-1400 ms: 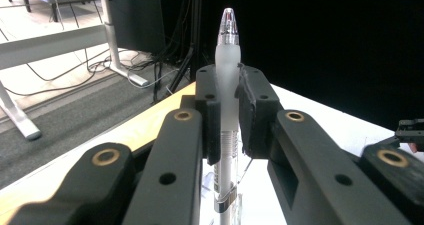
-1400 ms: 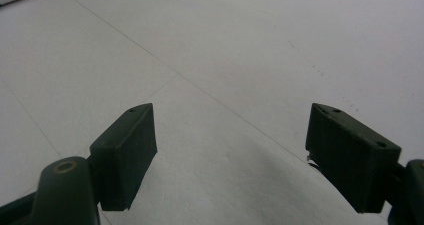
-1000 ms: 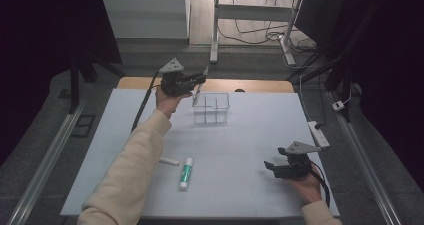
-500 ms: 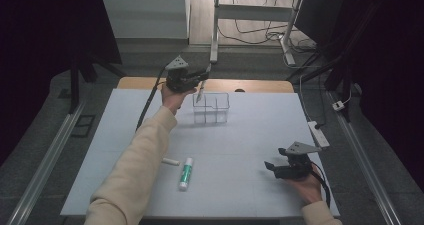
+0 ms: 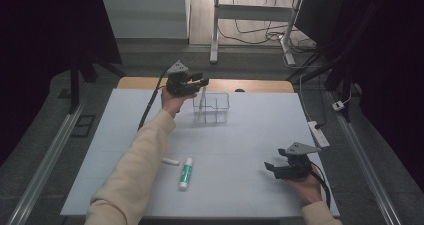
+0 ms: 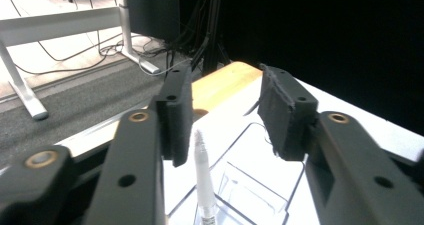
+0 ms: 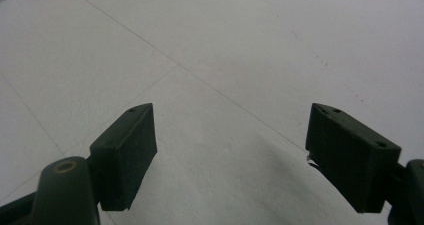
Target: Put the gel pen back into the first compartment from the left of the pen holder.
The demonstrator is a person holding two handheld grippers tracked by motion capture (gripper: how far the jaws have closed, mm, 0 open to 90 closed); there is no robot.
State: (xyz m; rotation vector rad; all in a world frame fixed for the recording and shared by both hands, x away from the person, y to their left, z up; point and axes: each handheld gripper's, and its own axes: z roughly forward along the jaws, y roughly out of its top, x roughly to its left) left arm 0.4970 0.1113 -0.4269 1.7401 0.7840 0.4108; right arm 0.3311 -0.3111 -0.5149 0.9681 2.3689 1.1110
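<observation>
Left hand-held gripper (image 5: 200, 83) is up at the far side of the tabletop (image 5: 250, 135), just above the clear organizer box (image 5: 212, 107). Its jaws have just been opening and now stand partly apart. A white pen (image 6: 204, 177) stands nearly upright between them, its lower end down in the box, apart from the right pad and close to the left pad; contact with that pad cannot be told. In the high view the pen (image 5: 202, 102) leans in the left compartment of the box, its top end right under the gripper.

Right hand-held gripper (image 5: 272, 169) rests low at the near right of the tabletop, jaws wide apart, nothing between them; its own view has bare white surface between the pads (image 7: 125, 152).

Other stuff: a glue stick with a green label (image 5: 185, 173) lies flat near the front, well apart from the box, with a small white cap (image 5: 170, 161) just beside it on the left. The left forearm in a cream sleeve (image 5: 135, 170) stretches from the near edge toward the box and passes just left of the cap and glue stick. A wooden desk edge (image 5: 260, 86) lies just behind the box. A white power strip (image 5: 318, 133) lies along the right edge. Beyond the tabletop are a white desk leg (image 5: 214, 30) and loose cables (image 5: 260, 30) on the floor. Nothing sits between the right gripper and the box.
</observation>
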